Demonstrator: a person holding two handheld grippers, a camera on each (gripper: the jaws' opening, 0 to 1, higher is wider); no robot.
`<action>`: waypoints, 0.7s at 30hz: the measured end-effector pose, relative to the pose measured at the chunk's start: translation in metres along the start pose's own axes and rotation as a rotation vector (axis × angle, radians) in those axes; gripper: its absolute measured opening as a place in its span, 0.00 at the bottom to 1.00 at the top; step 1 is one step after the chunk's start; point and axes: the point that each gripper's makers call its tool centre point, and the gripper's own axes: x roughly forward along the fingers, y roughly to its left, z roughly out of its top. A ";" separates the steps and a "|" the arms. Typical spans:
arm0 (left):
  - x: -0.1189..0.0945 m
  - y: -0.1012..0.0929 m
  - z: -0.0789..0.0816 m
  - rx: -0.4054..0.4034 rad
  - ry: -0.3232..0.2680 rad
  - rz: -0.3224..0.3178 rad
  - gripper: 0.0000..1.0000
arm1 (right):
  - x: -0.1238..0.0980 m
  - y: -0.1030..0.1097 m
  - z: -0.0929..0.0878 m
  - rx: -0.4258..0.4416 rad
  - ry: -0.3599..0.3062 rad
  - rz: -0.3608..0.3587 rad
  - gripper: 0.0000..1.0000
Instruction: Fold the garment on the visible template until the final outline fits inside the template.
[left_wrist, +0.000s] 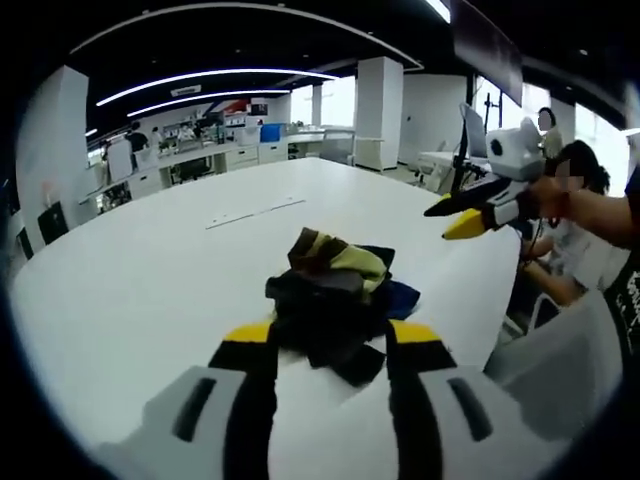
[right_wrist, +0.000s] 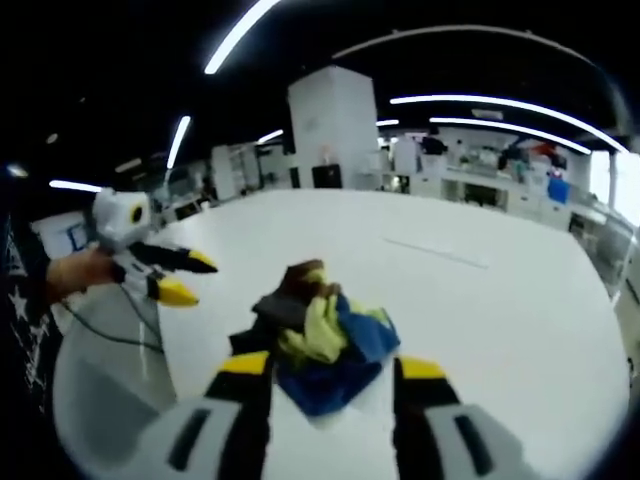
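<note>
Room: an open office hall with white pillars, curved ceiling light strips and workstations along the far side.
Desk: one large white desk (left_wrist: 150, 270), its top mostly bare around the cloth.
Garment: one crumpled garment (left_wrist: 335, 300), in dark, olive, yellow and blue patches, lying in a heap near the desk's near edge; in the right gripper view it (right_wrist: 320, 335) shows its blue and yellow side.
Template: no outline can be made out on the desk.
Left claw: left claw (left_wrist: 330, 345) released, jaws spread on either side of the heap; whether they touch the cloth cannot be told.
Right claw: right claw (right_wrist: 325, 375) released, jaws spread either side of the heap's near end.
Claw count: two, each held in one hand (left_wrist: 548, 195).
Containers: no bins or trays can be made out.
</note>
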 end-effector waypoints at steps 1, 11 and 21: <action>0.003 -0.002 0.000 0.005 -0.001 -0.008 0.37 | 0.004 -0.001 0.000 -0.009 0.005 0.007 0.41; 0.023 -0.015 -0.003 0.048 0.025 -0.080 0.28 | 0.032 -0.002 -0.001 -0.038 0.047 0.051 0.28; 0.044 -0.011 0.004 0.039 -0.001 -0.108 0.15 | 0.056 -0.010 -0.005 -0.056 0.072 0.071 0.17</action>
